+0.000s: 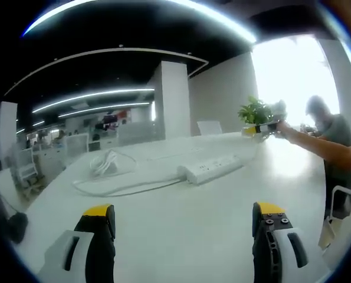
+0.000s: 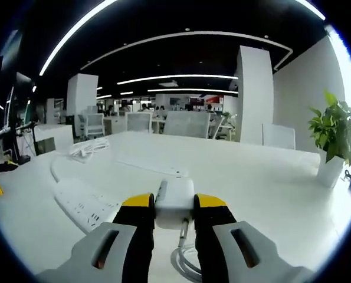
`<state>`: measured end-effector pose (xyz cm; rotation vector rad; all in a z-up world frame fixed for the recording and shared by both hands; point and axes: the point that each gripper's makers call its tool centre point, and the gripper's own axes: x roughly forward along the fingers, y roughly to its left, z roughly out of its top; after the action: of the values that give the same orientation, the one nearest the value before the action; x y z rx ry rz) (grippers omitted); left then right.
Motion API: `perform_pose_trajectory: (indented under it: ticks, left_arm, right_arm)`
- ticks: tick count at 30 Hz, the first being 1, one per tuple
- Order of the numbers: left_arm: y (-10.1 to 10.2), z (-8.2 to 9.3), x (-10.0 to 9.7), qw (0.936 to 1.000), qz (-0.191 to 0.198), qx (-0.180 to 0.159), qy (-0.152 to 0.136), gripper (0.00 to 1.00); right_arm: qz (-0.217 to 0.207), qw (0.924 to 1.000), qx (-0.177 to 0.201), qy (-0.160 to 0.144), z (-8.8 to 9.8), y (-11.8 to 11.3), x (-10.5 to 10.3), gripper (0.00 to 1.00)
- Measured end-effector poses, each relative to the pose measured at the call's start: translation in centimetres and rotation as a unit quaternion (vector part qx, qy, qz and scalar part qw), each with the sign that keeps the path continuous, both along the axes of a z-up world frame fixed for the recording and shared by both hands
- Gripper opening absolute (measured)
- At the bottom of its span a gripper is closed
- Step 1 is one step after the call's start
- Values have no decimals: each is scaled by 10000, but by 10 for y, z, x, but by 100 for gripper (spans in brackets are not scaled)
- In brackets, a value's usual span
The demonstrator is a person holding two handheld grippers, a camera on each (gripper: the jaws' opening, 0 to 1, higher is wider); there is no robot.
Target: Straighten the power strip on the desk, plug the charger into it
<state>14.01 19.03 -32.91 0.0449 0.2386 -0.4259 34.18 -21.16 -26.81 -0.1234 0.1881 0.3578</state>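
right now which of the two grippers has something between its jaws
The right gripper: its jaws are closed on the white charger, with the power strip lying to its left on the desk. The left gripper has its jaws wide apart, holding nothing.

Open office: dark ceiling with light strips point(image 2: 181, 76), white column point(image 2: 255, 94), bright window point(image 1: 293, 71)

The left gripper view looks low across the bench point(image 1: 181, 224) toward the power strip point(image 1: 213, 167), well off. The right gripper view sits close beside the same strip point(image 2: 84, 203).
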Motion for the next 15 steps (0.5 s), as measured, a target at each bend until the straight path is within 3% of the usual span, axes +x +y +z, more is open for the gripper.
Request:
perform_pose_trajectory:
  ticks: [15]
  left_arm:
    - [1,3,4,9995,142,-134,-266,99]
  right_arm:
    - [320,9991,196,-206,25,18,-12,24]
